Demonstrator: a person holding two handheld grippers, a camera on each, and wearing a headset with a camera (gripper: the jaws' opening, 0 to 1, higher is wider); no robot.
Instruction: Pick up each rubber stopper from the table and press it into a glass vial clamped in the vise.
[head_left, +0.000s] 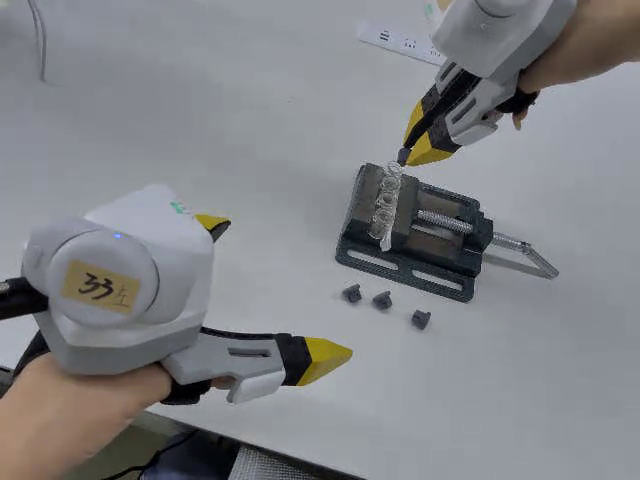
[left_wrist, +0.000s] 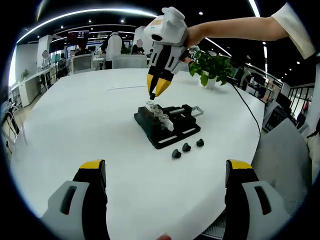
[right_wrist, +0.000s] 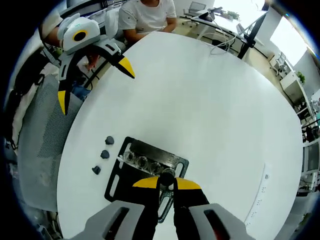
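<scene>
1. The right tongs (head_left: 405, 157) are clamped on a dark rubber stopper (right_wrist: 167, 180), poised just above the glass vials (head_left: 385, 200) in the vise (head_left: 445, 250).
2. Three loose stoppers (head_left: 382, 299) lie on the tabletop (head_left: 200, 120) just beside the vise.
3. The left tongs (head_left: 278, 290) gape wide, well apart from the vise.

The right gripper (head_left: 405, 157), pinching a stopper (right_wrist: 167, 180), hangs just above the vials (head_left: 385, 200) in the vise (head_left: 412, 232) and blocks the way down onto them. Three loose stoppers (head_left: 382, 299) lie near the vise's near side, and its handle (head_left: 522, 250) juts from one end. Left of the vise is open table (head_left: 200, 120).
</scene>
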